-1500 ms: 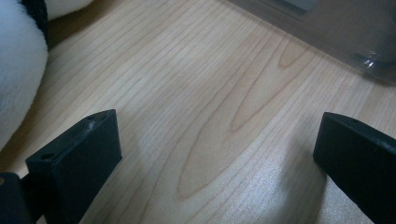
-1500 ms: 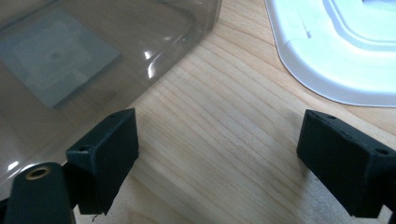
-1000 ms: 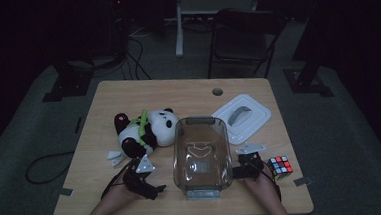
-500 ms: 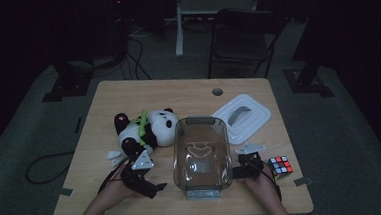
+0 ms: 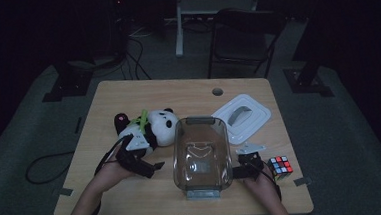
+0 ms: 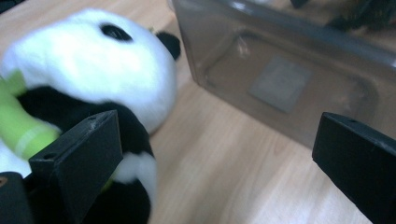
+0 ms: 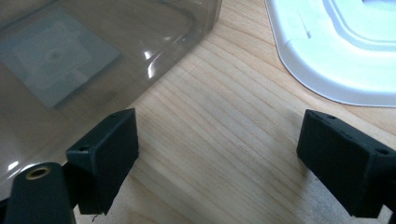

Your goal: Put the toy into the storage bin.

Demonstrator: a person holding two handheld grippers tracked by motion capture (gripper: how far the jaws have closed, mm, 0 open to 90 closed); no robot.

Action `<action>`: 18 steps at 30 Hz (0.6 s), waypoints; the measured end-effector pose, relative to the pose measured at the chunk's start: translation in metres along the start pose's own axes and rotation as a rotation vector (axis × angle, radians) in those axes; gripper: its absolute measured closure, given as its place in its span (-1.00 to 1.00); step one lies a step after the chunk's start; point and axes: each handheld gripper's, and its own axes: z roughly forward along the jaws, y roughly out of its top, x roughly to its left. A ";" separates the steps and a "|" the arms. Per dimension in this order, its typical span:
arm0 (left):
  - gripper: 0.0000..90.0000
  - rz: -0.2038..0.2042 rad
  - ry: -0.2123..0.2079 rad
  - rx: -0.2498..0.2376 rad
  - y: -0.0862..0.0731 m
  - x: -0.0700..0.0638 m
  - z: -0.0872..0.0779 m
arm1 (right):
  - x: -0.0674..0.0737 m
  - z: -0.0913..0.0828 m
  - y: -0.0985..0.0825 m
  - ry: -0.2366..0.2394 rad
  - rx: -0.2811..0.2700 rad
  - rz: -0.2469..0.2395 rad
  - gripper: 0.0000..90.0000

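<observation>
Two grippers, both jaws wide, holding nothing: your left gripper (image 5: 147,166) beside the panda (image 5: 152,130), right gripper (image 5: 243,168) beside the clear container (image 5: 201,154), its long axis running top-to-bottom, frame center.

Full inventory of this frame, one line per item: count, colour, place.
plush panda: 1, black and white with green piece, table left of centre
clear bin: 1, transparent grey, table centre
lid: 1, white, right of the bin's far end
puzzle cube: 1, multicoloured, near right corner
table: 1, light wood, cable hole near far edge
chair: 1, dark, beyond the table
left gripper: 1, black, open, between panda and bin
right gripper: 1, black, open, by the bin's right wall
hands: 2, at the near edge
</observation>
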 end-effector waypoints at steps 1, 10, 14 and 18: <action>-0.95 -0.002 0.004 0.000 0.002 0.003 0.000 | 0.000 0.000 0.000 0.000 0.000 0.000 -0.73; -0.95 -0.009 0.058 -0.018 0.023 0.029 0.003 | 0.000 0.000 0.000 -0.001 -0.001 -0.003 -0.73; -0.95 -0.033 0.090 -0.017 0.027 0.046 0.002 | 0.000 0.000 0.000 0.000 0.000 0.000 -0.73; -0.95 -0.075 0.121 -0.013 0.028 0.065 0.003 | 0.000 0.000 0.000 0.000 0.000 0.000 -0.73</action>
